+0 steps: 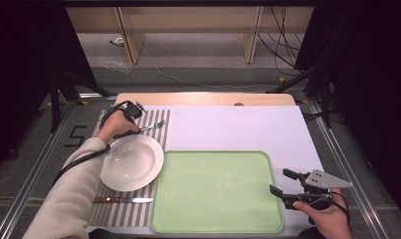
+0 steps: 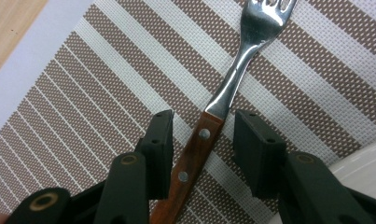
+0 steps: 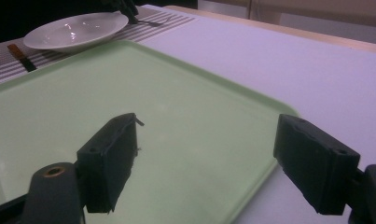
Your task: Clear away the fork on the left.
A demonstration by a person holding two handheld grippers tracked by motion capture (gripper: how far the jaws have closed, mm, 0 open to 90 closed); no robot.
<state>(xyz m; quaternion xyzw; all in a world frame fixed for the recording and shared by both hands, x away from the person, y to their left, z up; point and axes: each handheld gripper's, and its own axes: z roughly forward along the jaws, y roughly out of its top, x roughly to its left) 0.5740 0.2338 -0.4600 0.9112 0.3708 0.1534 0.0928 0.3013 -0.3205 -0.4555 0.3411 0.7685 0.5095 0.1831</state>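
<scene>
Near the far left corner of the surface, the left hand-held gripper [image 2: 202, 140] sits open, its 2 jaws on either side of the fork [image 2: 223, 93] handle, which runs straight ahead between them.

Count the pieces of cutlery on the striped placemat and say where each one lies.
2. A fork lies beyond the white plate, its wooden handle between the left gripper's open jaws. A knife lies on the near side of the plate. None seem hidden.

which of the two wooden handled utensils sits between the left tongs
The fork, beyond the plate, its handle between the open left tongs. The knife lies on the plate's near side.
</scene>
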